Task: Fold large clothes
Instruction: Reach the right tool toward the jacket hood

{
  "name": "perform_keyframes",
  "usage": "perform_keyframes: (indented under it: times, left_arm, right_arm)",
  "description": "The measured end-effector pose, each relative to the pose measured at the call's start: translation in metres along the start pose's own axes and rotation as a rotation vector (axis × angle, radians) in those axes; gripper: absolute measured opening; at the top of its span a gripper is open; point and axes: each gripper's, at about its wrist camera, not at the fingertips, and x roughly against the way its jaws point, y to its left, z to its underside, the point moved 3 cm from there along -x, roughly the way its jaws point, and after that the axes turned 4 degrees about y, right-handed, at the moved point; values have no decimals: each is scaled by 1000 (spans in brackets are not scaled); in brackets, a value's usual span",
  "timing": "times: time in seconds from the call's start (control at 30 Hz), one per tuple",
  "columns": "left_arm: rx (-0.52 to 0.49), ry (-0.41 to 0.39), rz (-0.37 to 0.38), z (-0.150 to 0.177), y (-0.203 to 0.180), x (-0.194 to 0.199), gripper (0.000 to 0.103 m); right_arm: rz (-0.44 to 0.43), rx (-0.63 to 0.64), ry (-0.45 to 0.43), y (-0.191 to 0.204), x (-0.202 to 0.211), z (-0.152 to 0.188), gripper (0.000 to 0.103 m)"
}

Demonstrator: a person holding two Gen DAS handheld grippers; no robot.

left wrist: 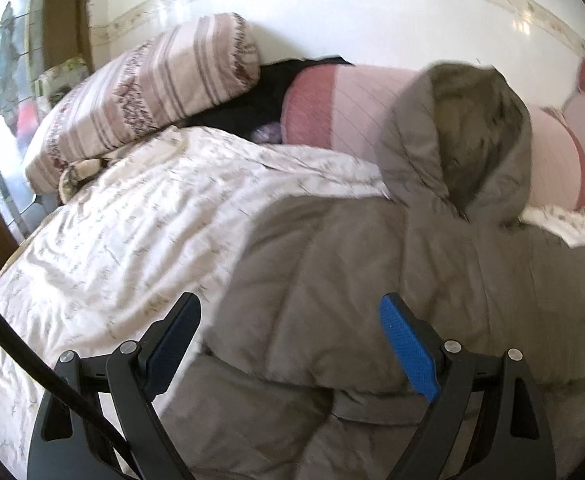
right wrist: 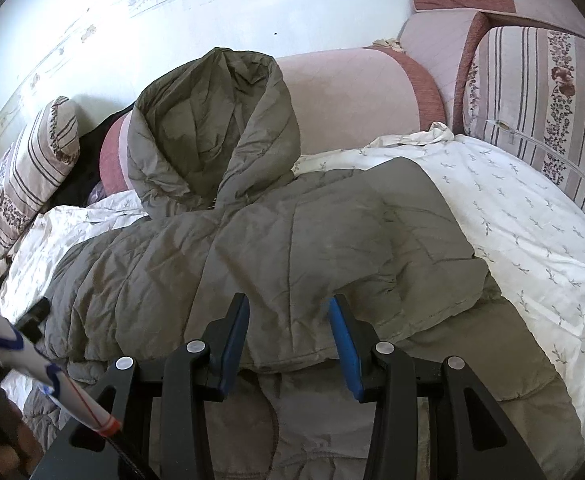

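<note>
Now grip the jacket [right wrist: 276,240] hem at six o'clock with the right hand-held gripper [right wrist: 288,330] (apart, empty; left hand-held gripper [left wrist: 290,344] likewise), folding toward the hood [right wrist: 212,128].

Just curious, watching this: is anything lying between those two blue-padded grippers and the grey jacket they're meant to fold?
Nothing visible is in the way. The hooded puffer jacket lies spread on the floral bedsheet, directly beneath the left gripper and the right gripper. Both grippers are open, with only jacket fabric showing between their fingers.
</note>
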Motion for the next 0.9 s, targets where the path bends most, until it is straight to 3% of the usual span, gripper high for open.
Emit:
perform_keyframes:
  times: [0.13, 0.33, 0.53, 0.63, 0.77, 0.9]
  left_arm:
    - [42, -51, -34, -10, 18, 9, 90]
    - [77, -38, -26, -17, 30, 8, 90]
    - [50, -50, -8, -19, 27, 17, 90]
    - [30, -126, -46, -23, 26, 32, 90]
    - [17, -240, -104, -30, 27, 55, 91]
    - [5, -298, -202, -33, 34, 64, 91]
  right_arm:
    - [7, 1, -5, -1, 1, 0, 46]
    - [7, 13, -8, -3, 12, -1, 46]
    - [-24, -14, -3, -19, 52, -2, 46]
    - [-65, -57, 17, -25, 71, -3, 46]
    - [-55, -49, -3, -12, 96, -5, 46]
    - [-26, 12, -32, 13, 111, -24, 46]
